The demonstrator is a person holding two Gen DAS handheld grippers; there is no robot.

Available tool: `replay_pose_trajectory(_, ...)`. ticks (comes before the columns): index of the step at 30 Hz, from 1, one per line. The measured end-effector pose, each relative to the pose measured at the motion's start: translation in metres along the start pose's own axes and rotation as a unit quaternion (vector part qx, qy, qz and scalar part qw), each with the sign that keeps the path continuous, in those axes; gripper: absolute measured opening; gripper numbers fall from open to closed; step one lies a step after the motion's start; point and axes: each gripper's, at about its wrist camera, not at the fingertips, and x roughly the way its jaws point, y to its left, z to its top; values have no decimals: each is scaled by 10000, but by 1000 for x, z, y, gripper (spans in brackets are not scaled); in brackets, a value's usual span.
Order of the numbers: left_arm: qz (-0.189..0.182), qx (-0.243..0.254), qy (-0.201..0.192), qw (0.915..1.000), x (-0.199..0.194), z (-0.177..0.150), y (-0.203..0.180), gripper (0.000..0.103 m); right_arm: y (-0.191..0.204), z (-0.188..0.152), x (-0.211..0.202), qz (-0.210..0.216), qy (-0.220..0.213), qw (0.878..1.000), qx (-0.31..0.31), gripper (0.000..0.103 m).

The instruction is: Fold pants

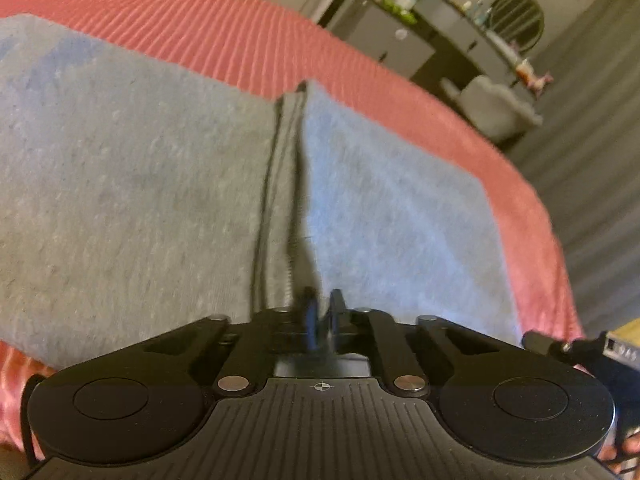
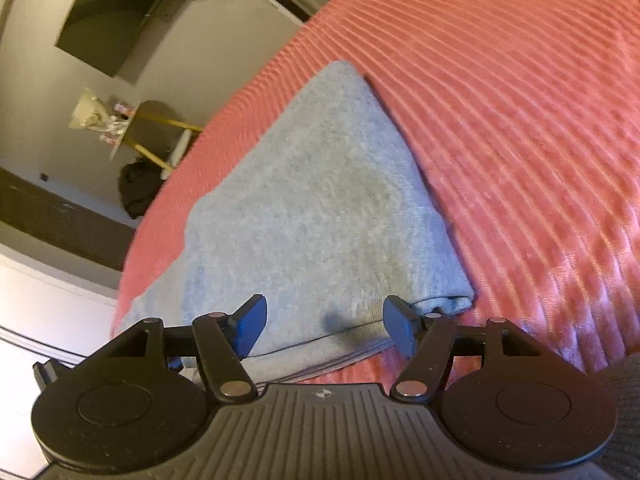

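The grey pants lie folded on a bed covered by a ribbed coral-red bedspread, close to one edge of the bed, with the red cover showing as a narrow band between the fabric and that edge. In the left wrist view a seam or layered hem runs straight away from the camera through the middle of the cloth. The left hand-held gripper has its two fingers drawn nearly together, right at the near end of that seam; whether any fabric is pinched between them cannot be told, as the tips are blurred.

In the right wrist view the pants taper to a far corner, and a folded edge with several stacked layers lies nearest the camera. The right hand-held gripper is spread wide, its blue pads on either side of that near edge, holding nothing.

Beyond the bed stand a dark dresser and a wall-mounted television.
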Motion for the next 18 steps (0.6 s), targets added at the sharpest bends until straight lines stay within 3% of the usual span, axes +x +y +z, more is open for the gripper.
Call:
replay_pose_trajectory(3, -22, -47, -98, 9999, -9, 0, 1, 6, -2, 1, 5, -101, -89, 9999, 59, 63)
replay_pose_trajectory(7, 48, -159, -104, 9998, -19, -4, 5, 5, -3, 1, 3, -378, -489, 9981, 58, 39)
replay_pose_trajectory(10, 181, -144, -36, 9997, -19, -7, 6, 5, -2, 0, 6, -787, -507, 9956, 30, 10)
replay_pose_trajectory(11, 209, -124, -7, 9997, -20, -9, 6, 5, -2, 1, 7, -935, -493, 9944, 6, 6)
replay_pose_trajectory(13, 267, -81, 9, 9996, -21, -9, 2, 5, 0, 0, 9, -1213, -490, 9914, -23, 1)
replay_pose_trajectory(18, 214, -189, 21, 9996, -27, -14, 8, 5, 9, -2, 6, -1510, -547, 9863, -374, 2)
